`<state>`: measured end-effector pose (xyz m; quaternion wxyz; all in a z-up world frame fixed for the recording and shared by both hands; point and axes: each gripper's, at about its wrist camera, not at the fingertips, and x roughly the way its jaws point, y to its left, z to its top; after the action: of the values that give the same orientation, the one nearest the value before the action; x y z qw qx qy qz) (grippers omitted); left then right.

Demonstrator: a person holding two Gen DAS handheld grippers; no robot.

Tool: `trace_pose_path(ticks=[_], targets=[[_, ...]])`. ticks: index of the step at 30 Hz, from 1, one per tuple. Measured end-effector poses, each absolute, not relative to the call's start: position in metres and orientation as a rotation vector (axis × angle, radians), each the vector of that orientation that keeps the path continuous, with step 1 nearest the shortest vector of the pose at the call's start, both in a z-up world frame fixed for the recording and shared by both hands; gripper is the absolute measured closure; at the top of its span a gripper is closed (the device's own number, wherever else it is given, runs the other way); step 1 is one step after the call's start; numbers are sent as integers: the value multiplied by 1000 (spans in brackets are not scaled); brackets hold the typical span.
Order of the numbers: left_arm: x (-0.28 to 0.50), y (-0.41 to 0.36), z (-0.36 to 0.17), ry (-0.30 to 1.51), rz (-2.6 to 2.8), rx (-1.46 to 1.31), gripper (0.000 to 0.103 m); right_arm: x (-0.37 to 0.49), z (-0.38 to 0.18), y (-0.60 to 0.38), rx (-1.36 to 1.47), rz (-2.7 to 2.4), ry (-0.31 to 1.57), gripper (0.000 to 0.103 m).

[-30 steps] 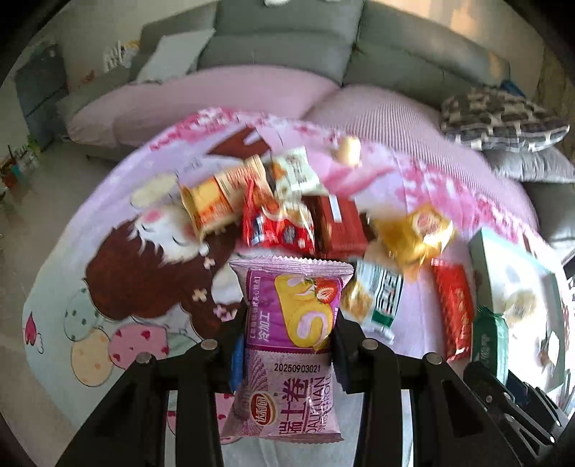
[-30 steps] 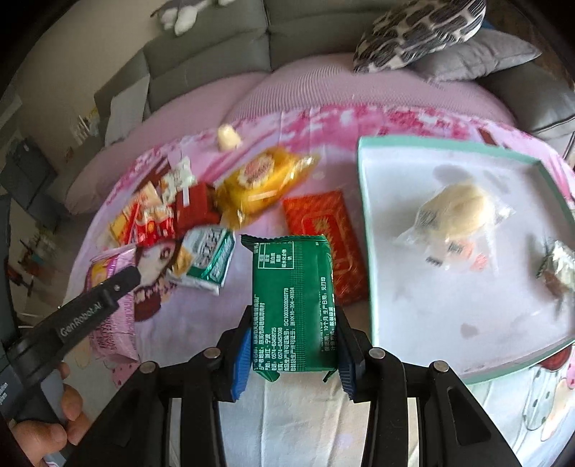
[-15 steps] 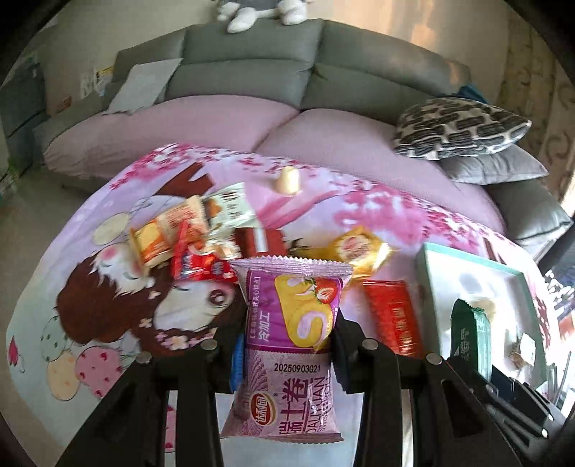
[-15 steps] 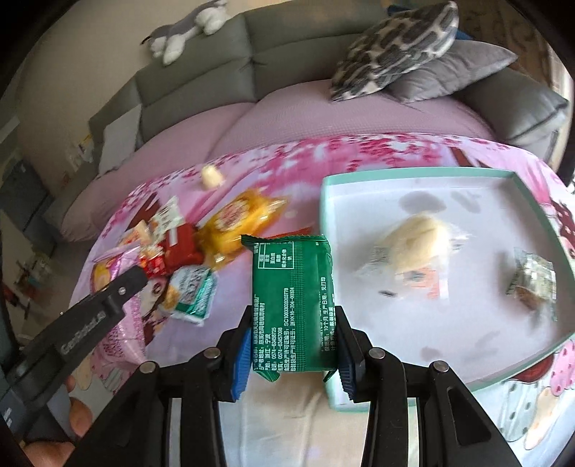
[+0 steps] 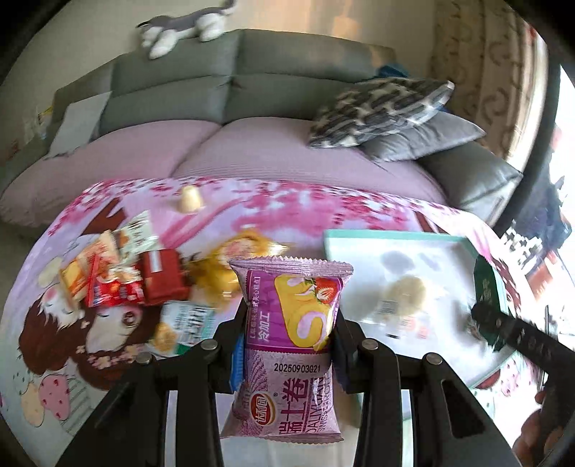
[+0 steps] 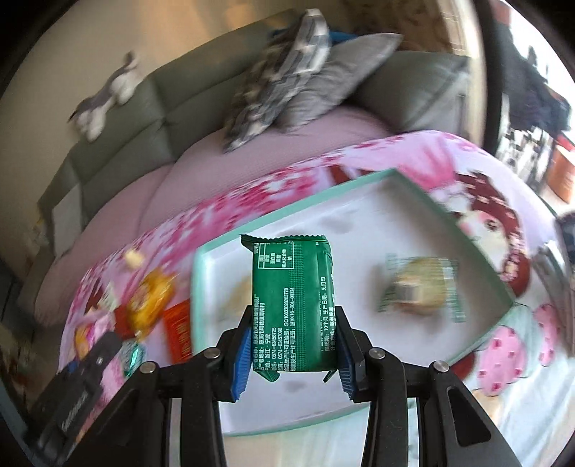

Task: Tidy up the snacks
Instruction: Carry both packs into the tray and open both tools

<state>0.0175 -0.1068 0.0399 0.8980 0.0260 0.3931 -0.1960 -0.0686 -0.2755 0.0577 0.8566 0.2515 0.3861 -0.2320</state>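
Gripping a purple snack packet (image 5: 291,334), the left claw (image 5: 287,354); right claw (image 6: 293,346) clamps a green packet (image 6: 293,301) above the seemingly white tray (image 6: 485,312).

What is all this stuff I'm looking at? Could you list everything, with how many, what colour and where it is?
purple swiss-roll packet: 1, purple and yellow, clamped in the left gripper
green foil snack packet: 1, dark green, clamped in the right gripper, over the tray
shallow white tray with mint rim: 1, on the cloth
clear-wrapped pale round cake: 1, cream, in the tray
green-edged wrapped snack: 1, blurred, in the tray
loose snack packets: several, red, orange, yellow, white, heaped on the cloth beside the tray
small pale sweet: 1, cream, alone near the cloth's far edge
pink cartoon-print cloth: 1, under everything
grey sofa: 1, behind
plush toy: 1, grey and white, on the sofa back
left gripper: 1, black
right gripper: 1, black, blue pads
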Motion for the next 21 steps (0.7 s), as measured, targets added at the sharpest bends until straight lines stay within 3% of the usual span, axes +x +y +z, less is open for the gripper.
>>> trace_pose_path(ticks=[21], targets=[[2, -196, 10, 905, -600, 223, 63, -85, 33, -315, 630, -581, 854, 60]])
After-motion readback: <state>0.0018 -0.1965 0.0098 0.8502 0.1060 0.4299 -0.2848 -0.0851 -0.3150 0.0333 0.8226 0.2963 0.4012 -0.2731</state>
